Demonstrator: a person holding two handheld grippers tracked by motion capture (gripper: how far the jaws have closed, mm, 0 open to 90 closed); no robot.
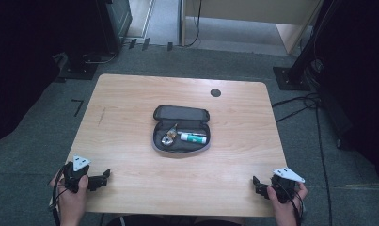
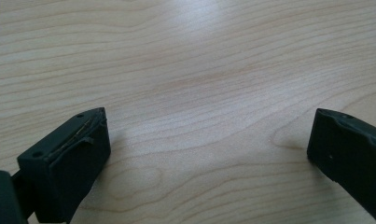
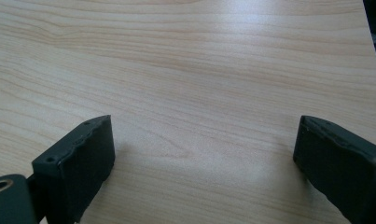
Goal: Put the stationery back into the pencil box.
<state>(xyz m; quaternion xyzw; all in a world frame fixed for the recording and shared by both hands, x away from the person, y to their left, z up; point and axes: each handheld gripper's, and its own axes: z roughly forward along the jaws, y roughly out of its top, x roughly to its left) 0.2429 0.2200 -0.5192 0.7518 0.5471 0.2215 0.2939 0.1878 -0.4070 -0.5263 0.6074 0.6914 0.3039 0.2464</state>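
A dark grey zip case (image 1: 181, 128) lies unzipped in the middle of the wooden table (image 1: 130, 103). Inside it are a white and green tube (image 1: 193, 137) and a small metal object (image 1: 168, 137). My left gripper (image 1: 106, 177) rests near the table's front left corner, held by a hand. In the left gripper view it (image 2: 206, 140) stands open, with bare wood between its jaws. My right gripper (image 1: 256, 184) sits near the front right corner. The right gripper view shows it (image 3: 202, 144) open as well, over bare wood.
A round black cable hole (image 1: 215, 92) sits near the table's far edge. Dark stands and cables (image 1: 314, 101) lie on the carpet to the right, and a black base (image 1: 79, 70) stands at the far left.
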